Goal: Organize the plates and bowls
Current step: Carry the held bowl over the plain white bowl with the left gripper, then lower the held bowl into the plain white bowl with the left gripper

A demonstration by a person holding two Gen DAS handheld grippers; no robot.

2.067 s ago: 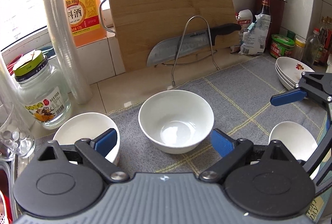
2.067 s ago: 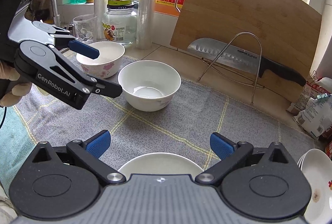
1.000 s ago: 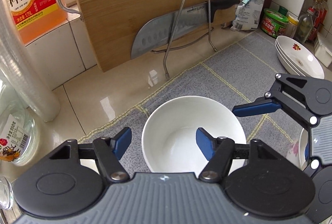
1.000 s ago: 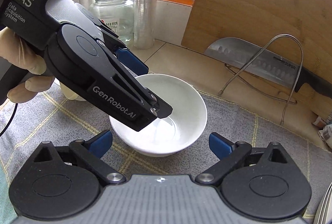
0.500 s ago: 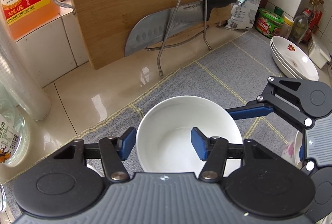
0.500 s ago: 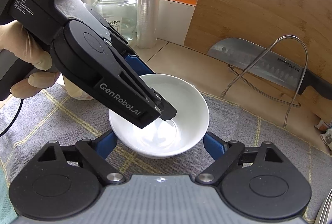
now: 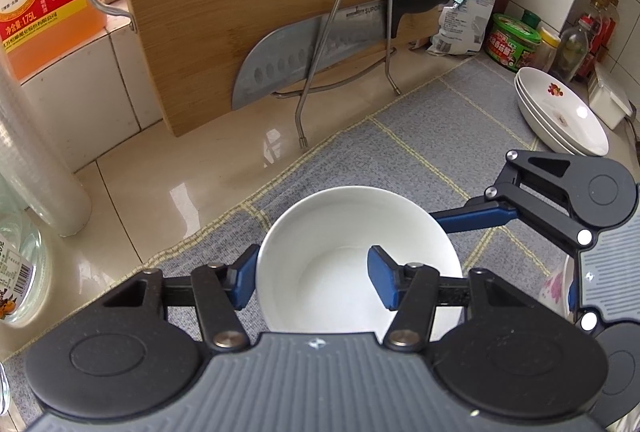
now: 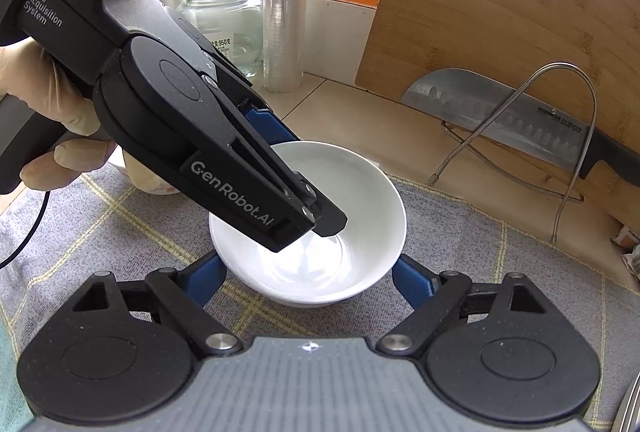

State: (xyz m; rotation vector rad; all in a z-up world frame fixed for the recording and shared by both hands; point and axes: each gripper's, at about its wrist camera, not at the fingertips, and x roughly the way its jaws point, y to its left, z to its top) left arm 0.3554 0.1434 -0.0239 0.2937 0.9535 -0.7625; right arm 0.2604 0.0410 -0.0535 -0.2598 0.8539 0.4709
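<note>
We see both grippers now closed on one white bowl sitting on the grey mat. A second ago both stood wider. The left gripper pinches the rim, one pad inside, one outside. The right gripper clasps the outer wall from both sides. The bowl looks ready to lift; stacked plates wait nearby.

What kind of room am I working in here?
Most likely a home kitchen counter: a wooden cutting board leans on the tiled wall, a kitchen knife sits in a wire rack, and sauce bottles and jars crowd the corner.
</note>
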